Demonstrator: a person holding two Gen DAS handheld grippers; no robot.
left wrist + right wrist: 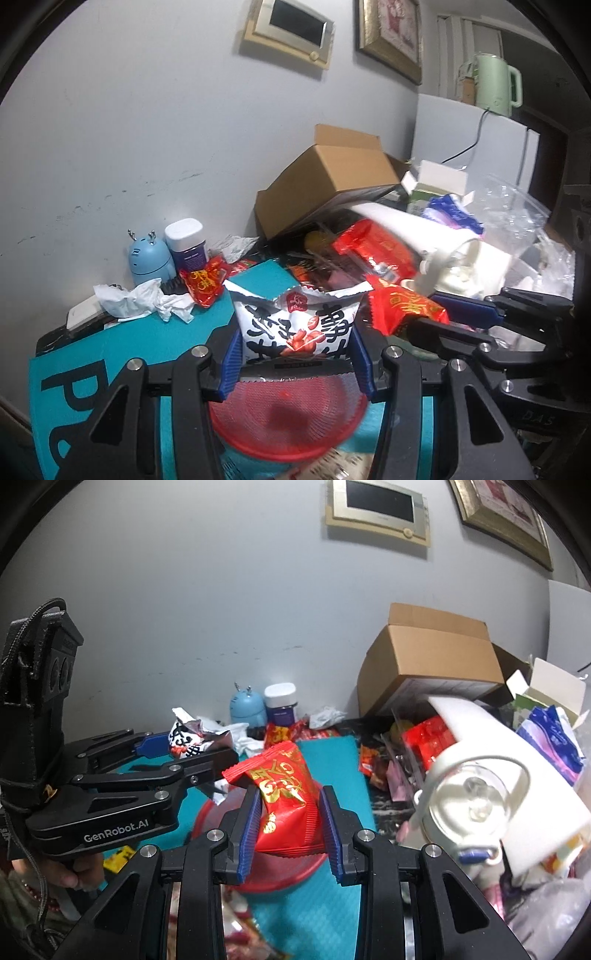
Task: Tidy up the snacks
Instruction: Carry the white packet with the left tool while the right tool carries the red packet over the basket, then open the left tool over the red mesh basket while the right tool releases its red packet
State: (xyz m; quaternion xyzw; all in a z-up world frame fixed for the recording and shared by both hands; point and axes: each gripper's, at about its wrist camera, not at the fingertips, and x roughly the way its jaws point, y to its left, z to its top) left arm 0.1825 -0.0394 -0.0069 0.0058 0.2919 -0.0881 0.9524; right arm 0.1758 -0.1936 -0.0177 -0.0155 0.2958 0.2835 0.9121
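My left gripper (297, 345) is shut on a white snack packet (295, 325) with black characters and a red picture. It hangs above a red plastic bowl (288, 421) on the teal mat (74, 354). My right gripper (290, 801) is shut on a red packet (286, 805) with gold writing, also above the red bowl (295, 871). In the right wrist view the left gripper (199, 751) reaches in from the left with the white packet (188, 744). The left wrist view shows the right gripper (439, 319) at the right edge, with the red packet (402, 308) in it.
A tipped cardboard box (332, 177) lies against the wall, with loose red packets (373, 251) in front. A white lamp-like object (476, 782) crowds the right. A blue toy (149, 258), a white-lidded jar (186, 240), crumpled tissue (144, 299) and another red packet (205, 282) sit at the back left.
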